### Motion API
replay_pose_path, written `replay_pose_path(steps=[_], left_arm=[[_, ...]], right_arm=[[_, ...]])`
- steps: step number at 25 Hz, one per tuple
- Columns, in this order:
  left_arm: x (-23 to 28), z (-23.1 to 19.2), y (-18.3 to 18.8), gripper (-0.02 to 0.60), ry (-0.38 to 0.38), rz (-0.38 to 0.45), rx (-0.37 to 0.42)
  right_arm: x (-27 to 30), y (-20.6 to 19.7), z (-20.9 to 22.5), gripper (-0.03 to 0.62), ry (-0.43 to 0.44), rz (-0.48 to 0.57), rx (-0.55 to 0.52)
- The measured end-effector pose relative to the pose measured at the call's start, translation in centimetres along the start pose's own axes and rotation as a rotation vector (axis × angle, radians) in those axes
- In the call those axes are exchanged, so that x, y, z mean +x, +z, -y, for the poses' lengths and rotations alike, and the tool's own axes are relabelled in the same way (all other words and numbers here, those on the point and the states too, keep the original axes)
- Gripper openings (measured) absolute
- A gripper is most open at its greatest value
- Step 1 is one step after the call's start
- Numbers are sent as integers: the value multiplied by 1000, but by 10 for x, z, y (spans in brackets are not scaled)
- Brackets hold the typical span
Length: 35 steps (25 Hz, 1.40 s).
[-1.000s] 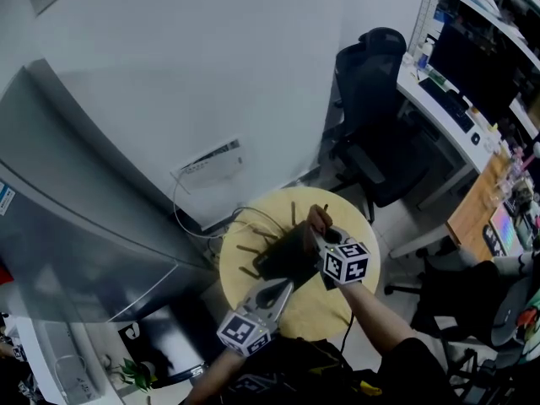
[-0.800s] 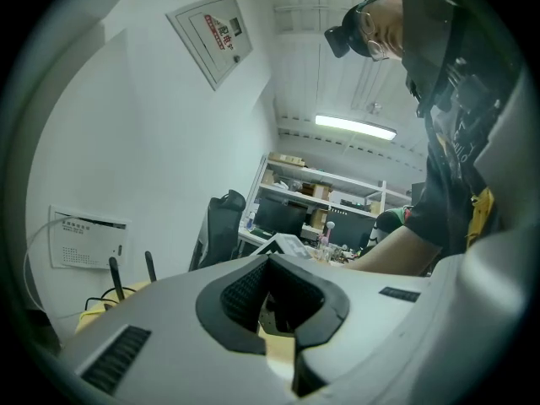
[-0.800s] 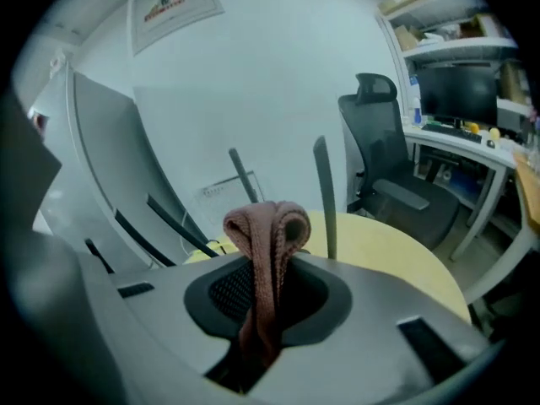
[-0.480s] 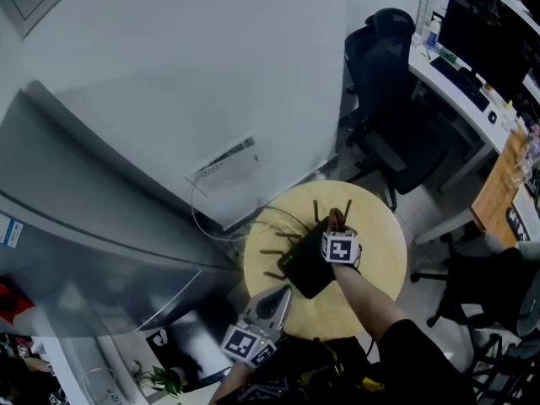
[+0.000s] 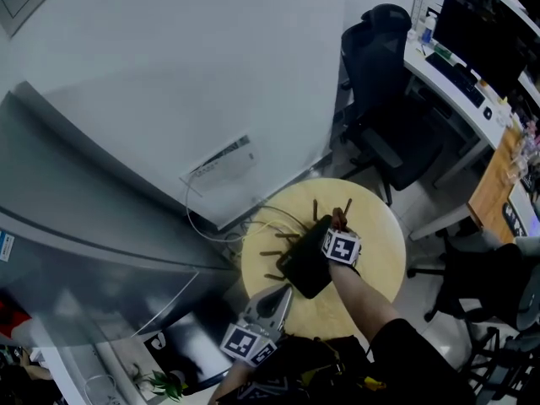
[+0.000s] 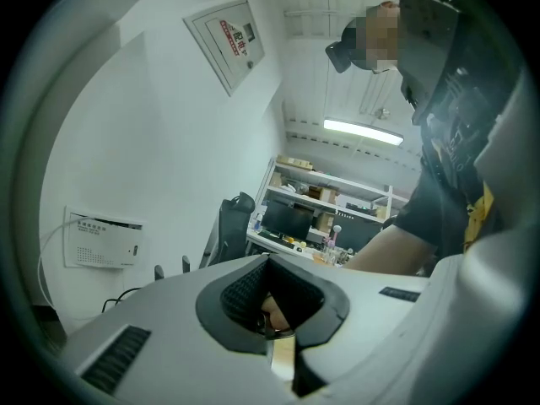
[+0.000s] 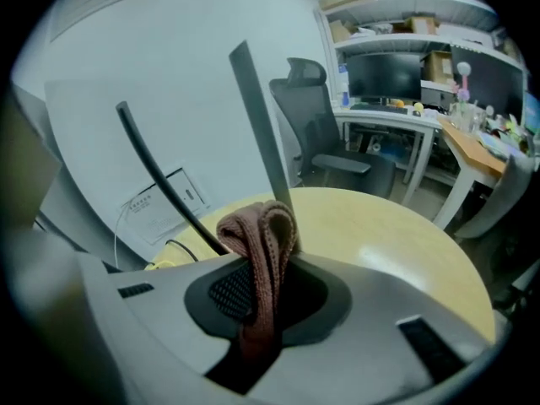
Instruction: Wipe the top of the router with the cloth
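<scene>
Over the last second our right gripper (image 5: 337,222) has travelled across the router (image 5: 300,267) from its near side to its far edge, and in the last half-second it has hardly shifted. Its tongs are clamped on the cloth (image 7: 258,241) — a brownish fold that loops up above the pads in the right gripper view.

Our left gripper (image 5: 281,294) hangs at the lower edge of the table (image 5: 381,270), just short of the router. Its tongs are drawn together, with nothing between them.

We see the router lying flat, a little left of centre on the round yellow table, in the lower middle of the head view. Its top faces up. We judge its long axis to run from lower left to upper right in that view, though the dark body makes this hard to confirm. Antennas (image 5: 315,209) stand along the far edge and splay out on the left side.

We expect the cloth to be light and limp, so a pinch across the fold should keep a pad of it under the tongs. The router looks like a light, stiff plastic shell that may slide on the smooth tabletop. We would steady it at a body edge, not by the antennas — those probably swivel.
</scene>
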<state>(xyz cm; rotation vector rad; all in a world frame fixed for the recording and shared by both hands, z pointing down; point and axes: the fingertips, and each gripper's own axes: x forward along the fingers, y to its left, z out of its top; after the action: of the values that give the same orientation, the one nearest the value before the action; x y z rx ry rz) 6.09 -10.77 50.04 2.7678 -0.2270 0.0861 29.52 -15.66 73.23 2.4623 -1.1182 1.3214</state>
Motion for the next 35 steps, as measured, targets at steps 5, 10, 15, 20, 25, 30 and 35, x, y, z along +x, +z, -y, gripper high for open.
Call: replay_pose_path(steps=[5, 10, 15, 20, 25, 30, 35], left_arm=[[0, 0, -2, 2, 0, 3, -4], [-1, 4, -2, 2, 0, 11, -17], [3, 15, -2, 2, -5, 7, -20], [6, 25, -3, 2, -6, 19, -16], [18, 41, -5, 2, -13, 21, -6], [26, 55, -6, 2, -21, 29, 10], [32, 61, -6, 2, 17, 53, 14]], right_arm=[[-10, 5, 4, 64, 21, 80, 56], [-28, 26, -2, 64, 60, 161, 57], [-47, 42, -7, 63, 108, 229, 43], [-70, 61, -12, 64, 150, 306, -6], [-92, 72, -8, 64, 203, 354, -27], [-128, 89, -6, 64, 289, 455, -65], [-169, 108, -3, 64, 398, 566, -191]])
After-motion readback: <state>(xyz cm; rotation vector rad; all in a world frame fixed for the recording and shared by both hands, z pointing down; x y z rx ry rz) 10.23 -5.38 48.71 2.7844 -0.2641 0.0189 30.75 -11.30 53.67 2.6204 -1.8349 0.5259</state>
